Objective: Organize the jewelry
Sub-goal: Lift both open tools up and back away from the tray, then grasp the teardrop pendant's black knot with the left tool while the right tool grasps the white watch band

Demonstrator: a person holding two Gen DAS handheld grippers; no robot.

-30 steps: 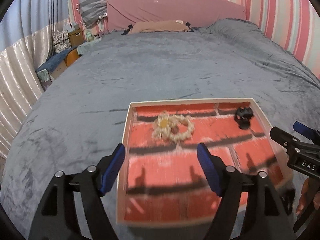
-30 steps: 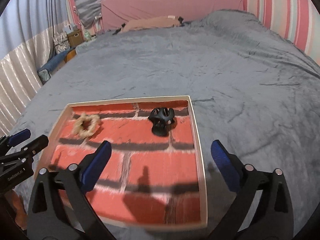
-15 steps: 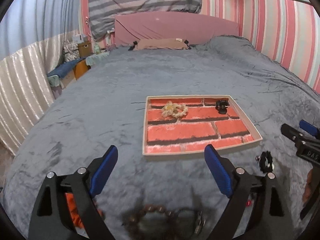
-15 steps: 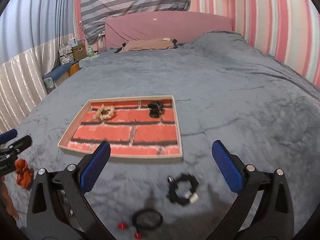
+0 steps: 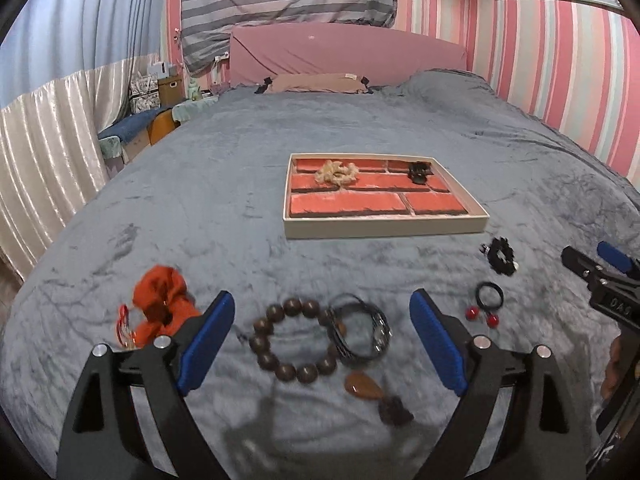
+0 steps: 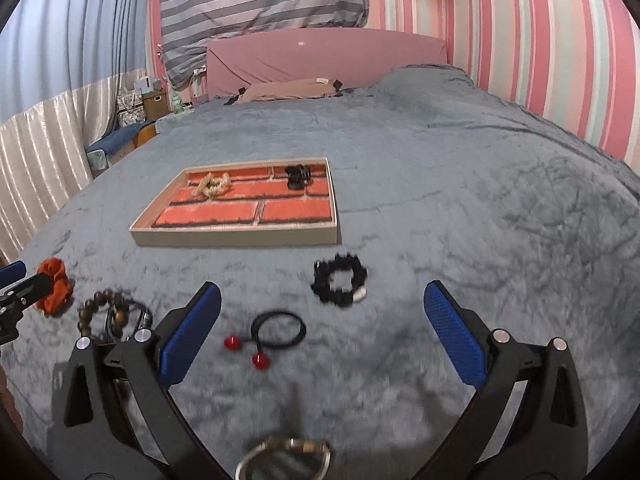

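The wooden bead bracelet is laid flat on the grey bedspread, overlapped by a black cord bracelet, directly ahead of and between the jaws of the left gripper, which is spread wide and empty. The right gripper, also wide open and empty, is placed farther right, over the cherry hair tie. The tray is seen well beyond.

Left wrist view: low over the grey blanket, facing the headboard, close above the wooden bead bracelet.
Right wrist view: same heading, set further right, close above the black hair tie.
Shared: tray mid-distance ahead, orange scrunchie, black scrunchie.
Cross-sighting: each view catches the other gripper at its edge.
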